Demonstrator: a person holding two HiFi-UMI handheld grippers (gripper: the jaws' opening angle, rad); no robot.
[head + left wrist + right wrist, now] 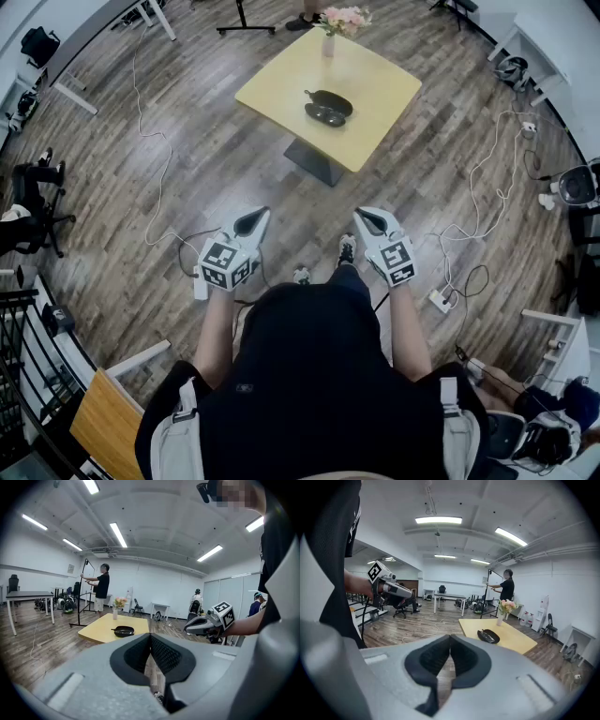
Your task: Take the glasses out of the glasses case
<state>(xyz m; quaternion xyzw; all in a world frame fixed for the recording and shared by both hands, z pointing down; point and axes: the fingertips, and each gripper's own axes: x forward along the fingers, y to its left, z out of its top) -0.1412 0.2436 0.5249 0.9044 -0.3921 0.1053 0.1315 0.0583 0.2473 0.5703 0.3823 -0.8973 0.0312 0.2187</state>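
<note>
Both claws are pressed together w/ nothing in them. Your left gripper and right gripper are held out in front of you, well apart from the table. The glasses case lies open near the table's middle. The glasses look to be inside, but it's too small to be sure.

Risks, imo:
- Cables trail over the floor either side of your path, so a step fwd could snag one.
- If you reach in w/ claws shut, you'd shove the case, not grip the frame.
- The vase stands near the far corner, and a wide swing could tip it.
</note>
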